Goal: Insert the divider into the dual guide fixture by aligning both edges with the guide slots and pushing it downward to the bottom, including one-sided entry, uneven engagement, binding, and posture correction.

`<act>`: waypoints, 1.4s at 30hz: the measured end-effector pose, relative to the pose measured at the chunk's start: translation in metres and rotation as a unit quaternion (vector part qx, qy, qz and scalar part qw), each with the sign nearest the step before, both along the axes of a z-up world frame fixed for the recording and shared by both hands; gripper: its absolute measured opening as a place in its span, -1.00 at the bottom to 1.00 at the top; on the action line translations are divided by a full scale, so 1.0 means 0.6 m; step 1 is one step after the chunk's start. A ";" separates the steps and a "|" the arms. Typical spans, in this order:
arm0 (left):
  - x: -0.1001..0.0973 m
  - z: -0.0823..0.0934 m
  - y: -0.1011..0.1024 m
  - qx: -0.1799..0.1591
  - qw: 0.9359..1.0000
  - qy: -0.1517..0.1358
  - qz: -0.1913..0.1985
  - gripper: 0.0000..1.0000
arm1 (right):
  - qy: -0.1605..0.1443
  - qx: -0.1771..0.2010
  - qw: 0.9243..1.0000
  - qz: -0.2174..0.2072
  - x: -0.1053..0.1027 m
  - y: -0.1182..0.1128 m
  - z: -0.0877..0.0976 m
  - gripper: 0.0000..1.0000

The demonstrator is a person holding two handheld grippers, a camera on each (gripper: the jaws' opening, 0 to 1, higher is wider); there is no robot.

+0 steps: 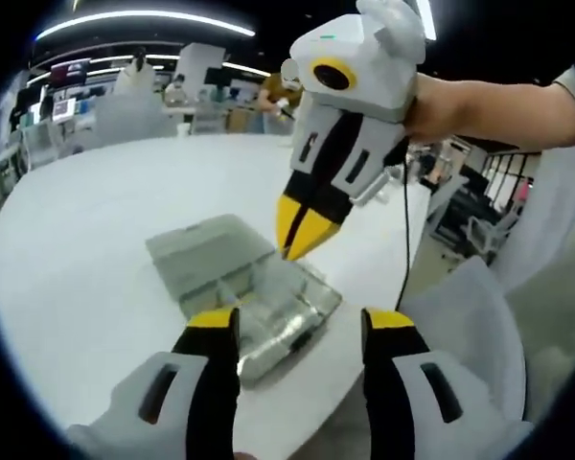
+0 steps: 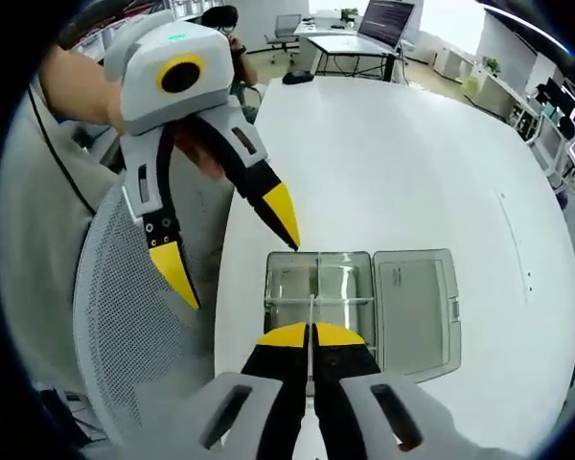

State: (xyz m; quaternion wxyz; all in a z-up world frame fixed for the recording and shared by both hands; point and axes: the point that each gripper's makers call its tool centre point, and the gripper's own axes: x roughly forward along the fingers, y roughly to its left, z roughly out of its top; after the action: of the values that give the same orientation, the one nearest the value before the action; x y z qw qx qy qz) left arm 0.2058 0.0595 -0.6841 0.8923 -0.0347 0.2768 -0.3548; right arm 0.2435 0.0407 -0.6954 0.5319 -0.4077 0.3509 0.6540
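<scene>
My right gripper (image 2: 310,335) has its fingers (image 2: 286,335) clenched on the thin clear divider (image 2: 311,311), a blade seen edge-on that runs forward from the tips over the fixture (image 2: 321,287). That clear box sits close to the counter's (image 2: 393,163) near edge, its lid (image 2: 414,307) laid open flat beside it. My left gripper (image 1: 302,331) hangs released, fingers (image 1: 214,331) wide apart, near the fixture and touching nothing. In the left gripper view the right gripper's tips hover over the fixture (image 1: 268,307). I can't tell whether either divider edge has entered a slot yet. To do this well, I'd keep the blade upright and square, check that both edges meet their slots, and press evenly. If one side binds, I'd ease back and level it, steadying the fixture with the left fingers if needed.
</scene>
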 end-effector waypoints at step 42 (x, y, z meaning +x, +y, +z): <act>-0.001 -0.008 0.013 0.003 1.000 0.008 0.007 0.17 | -0.004 -0.008 1.000 0.017 0.003 0.016 -0.025 -1.00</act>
State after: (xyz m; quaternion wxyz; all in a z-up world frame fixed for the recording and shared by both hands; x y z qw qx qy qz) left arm 0.2053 0.0673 -0.6890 0.8925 -0.0366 0.2848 -0.3477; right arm 0.2452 0.0500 -0.7103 0.5184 -0.4207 0.3472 0.6585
